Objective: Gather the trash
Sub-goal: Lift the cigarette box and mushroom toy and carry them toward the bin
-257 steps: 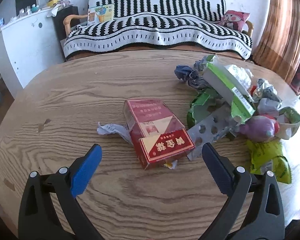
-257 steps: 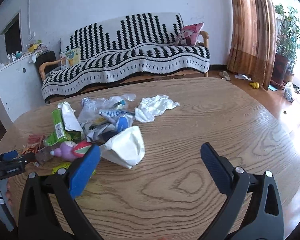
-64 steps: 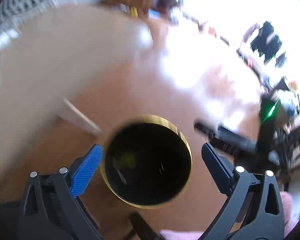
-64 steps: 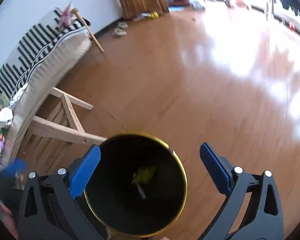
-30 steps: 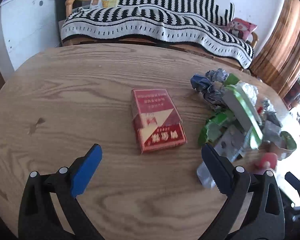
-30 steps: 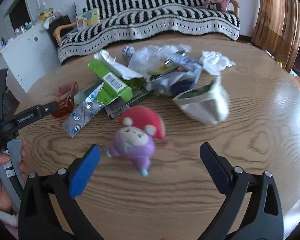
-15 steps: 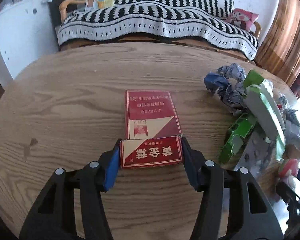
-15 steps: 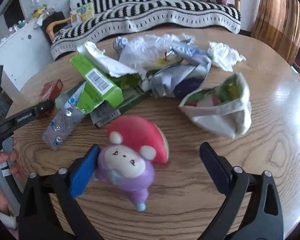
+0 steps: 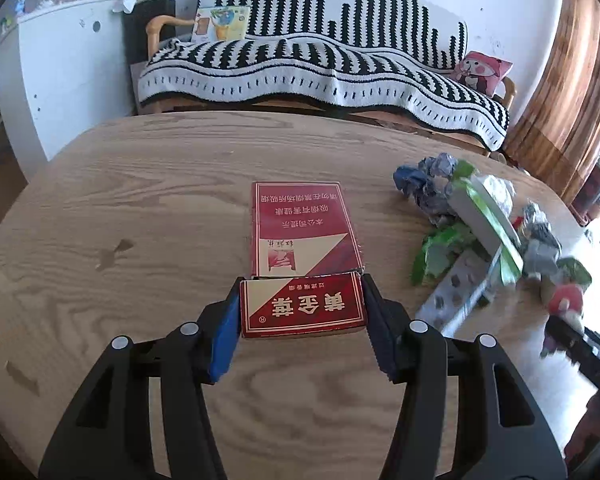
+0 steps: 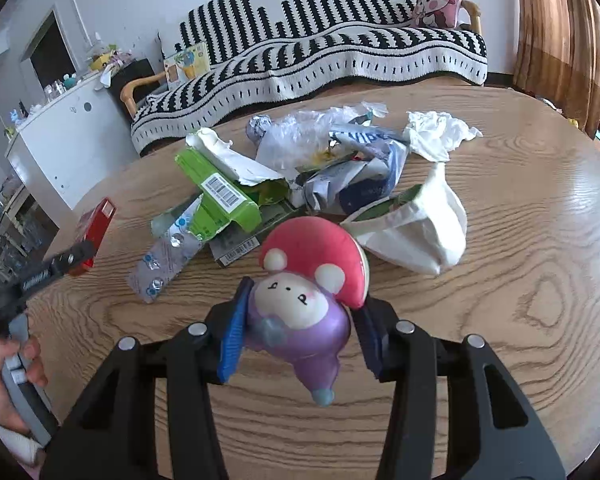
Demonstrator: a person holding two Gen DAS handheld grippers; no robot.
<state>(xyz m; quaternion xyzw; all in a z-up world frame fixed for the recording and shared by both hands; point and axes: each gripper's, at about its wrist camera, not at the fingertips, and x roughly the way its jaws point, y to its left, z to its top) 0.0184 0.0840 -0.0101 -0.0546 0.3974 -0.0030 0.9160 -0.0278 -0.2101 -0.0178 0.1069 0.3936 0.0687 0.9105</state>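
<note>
I have the red cigarette pack point(image 9: 300, 256) pinched at its near flap end by the left gripper point(image 9: 302, 322), just left of the trash heap point(image 10: 300, 184) on the wooden table point(image 9: 148, 200); the open flap may hinge, so I'd lift it slowly and level. My right gripper point(image 10: 300, 330) has just been closing and its pads now squeeze the mushroom-capped squishy toy point(image 10: 308, 292) on the heap's near side; it looks soft, so I'd keep steady pressure. Both grippers angle down toward the tabletop.
</note>
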